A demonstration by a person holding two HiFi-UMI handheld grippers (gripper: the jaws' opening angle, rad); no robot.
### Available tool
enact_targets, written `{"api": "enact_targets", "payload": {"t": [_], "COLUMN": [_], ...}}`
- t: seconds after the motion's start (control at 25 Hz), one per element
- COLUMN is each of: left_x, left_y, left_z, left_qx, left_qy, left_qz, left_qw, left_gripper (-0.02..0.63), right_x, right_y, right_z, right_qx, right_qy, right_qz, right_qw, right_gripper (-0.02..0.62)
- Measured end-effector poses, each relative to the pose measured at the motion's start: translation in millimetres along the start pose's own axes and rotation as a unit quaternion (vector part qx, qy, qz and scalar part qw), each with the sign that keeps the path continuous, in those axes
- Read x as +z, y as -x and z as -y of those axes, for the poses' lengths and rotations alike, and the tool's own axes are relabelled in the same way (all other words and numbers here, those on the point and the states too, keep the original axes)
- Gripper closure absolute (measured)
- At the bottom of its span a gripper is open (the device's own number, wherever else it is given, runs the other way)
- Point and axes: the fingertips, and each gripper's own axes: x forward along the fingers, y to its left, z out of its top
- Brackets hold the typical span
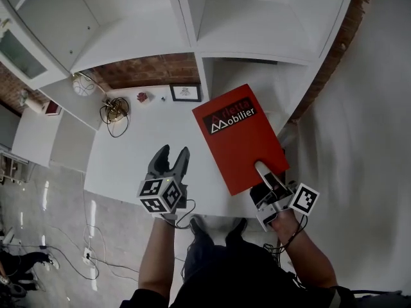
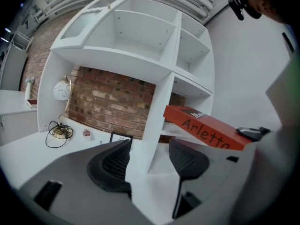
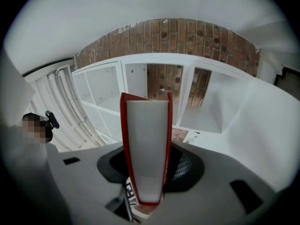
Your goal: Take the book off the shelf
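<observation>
Left tongs (image 1: 173, 153) released and empty; right tongs (image 1: 267, 179) clenched on the red book (image 1: 239, 136).
The book hangs clear of the shelf (image 1: 192, 37), above the white bench (image 1: 138, 143), pinched across both covers at one end. It looks stiff, smooth-covered and fairly heavy, so a deeper bite would probably steady it.

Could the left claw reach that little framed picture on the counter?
Probably yes: the left gripper is open and empty, and only bare counter lies between it and the framed picture. The red book is held off to the side.
</observation>
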Motion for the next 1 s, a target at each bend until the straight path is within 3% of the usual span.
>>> {"api": "enact_targets", "payload": {"t": [0.44,0.68,1.0], "left_x": [-14,-19,-23], "left_y": [86,121,152], "left_z": [-102,-155,-215], "left_qx": [0.113,0.143,0.156], "left_qy": [0.032,0.041,0.052], "left_qz": [0.011,0.011,0.000], "left_qw": [0.9930,0.9888,0.9864], "left_gripper": [0.347,0.347,0.347], "right_x": [-105,-146,-192], "right_y": [-80,-129,-174], "right_z": [-6,25,77], "right_qx": [0.054,0.023,-0.052], "right_qy": [-0.017,-0.043,-0.058], "right_qz": [-0.125,-0.142,-0.136], "right_qw": [0.991,0.989,0.988], "right_gripper": [0.436,0.436,0.434]}}
